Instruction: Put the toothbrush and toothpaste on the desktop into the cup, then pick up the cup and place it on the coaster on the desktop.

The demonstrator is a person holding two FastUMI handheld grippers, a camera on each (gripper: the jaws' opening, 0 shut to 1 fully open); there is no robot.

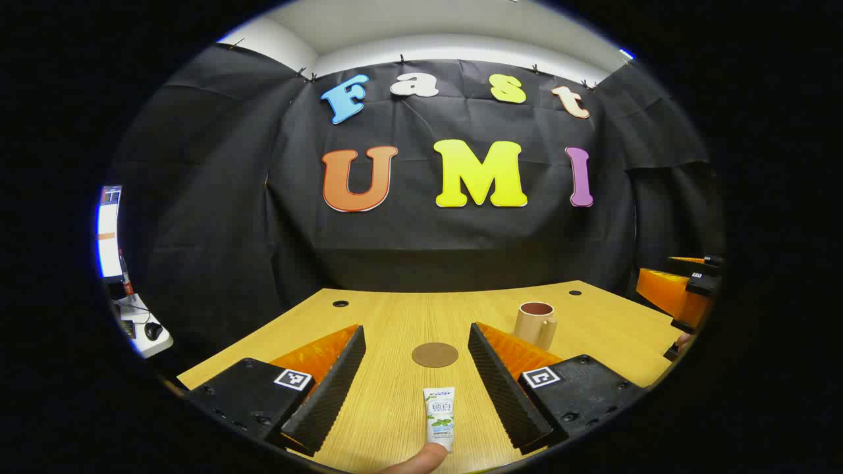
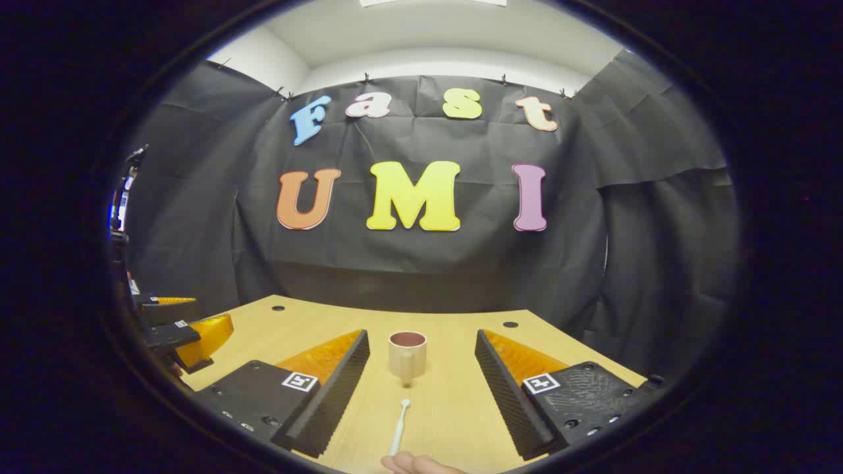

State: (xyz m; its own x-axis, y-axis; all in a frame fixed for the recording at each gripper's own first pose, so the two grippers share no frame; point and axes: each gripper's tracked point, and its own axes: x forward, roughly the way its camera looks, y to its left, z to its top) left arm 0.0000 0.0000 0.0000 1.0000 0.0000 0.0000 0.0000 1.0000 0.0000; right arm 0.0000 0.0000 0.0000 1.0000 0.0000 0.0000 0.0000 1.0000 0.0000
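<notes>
Both claws wide open, holding nothing. Toothpaste lies flat between the left gripper fingers, near the coaster. Toothbrush lies before the right gripper, just short of the cup. Suggest lowering square, pinching the tube mid-body.

A lit monitor stands beside the wooden desk.

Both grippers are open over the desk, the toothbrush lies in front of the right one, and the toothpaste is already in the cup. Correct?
Not quite: the toothpaste lies flat on the desk between the open left gripper fingers, as the left gripper view shows. The cup holds nothing visible. The rest stands.
</notes>
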